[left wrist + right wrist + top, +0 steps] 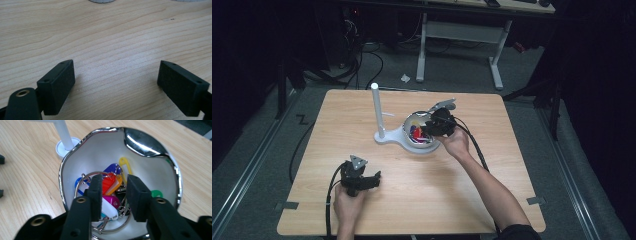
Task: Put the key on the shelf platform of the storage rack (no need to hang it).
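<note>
A white bowl with a chrome rim [408, 121] stands near the middle of the wooden table, joined to a white base with an upright post [375, 107]. In the right gripper view the bowl [61, 170] holds several coloured key tags [110, 183] on a metal ring [86, 177]. My right gripper [115, 195] hangs over the bowl with its jaws apart. The tags lie under the gap, and neither pad presses on one. In the high view that gripper [432, 125] sits at the bowl's right rim. My left gripper [373, 180] rests low at the front left of the table, and its jaws [116, 85] stand wide over bare wood.
The post [63, 135] rises just left of the bowl. The table's front edge [412, 234] lies close behind the left hand. Cables trail from both grippers across the tabletop. Beyond the table stand a white-legged desk [497, 60] and floor cables [362, 60].
</note>
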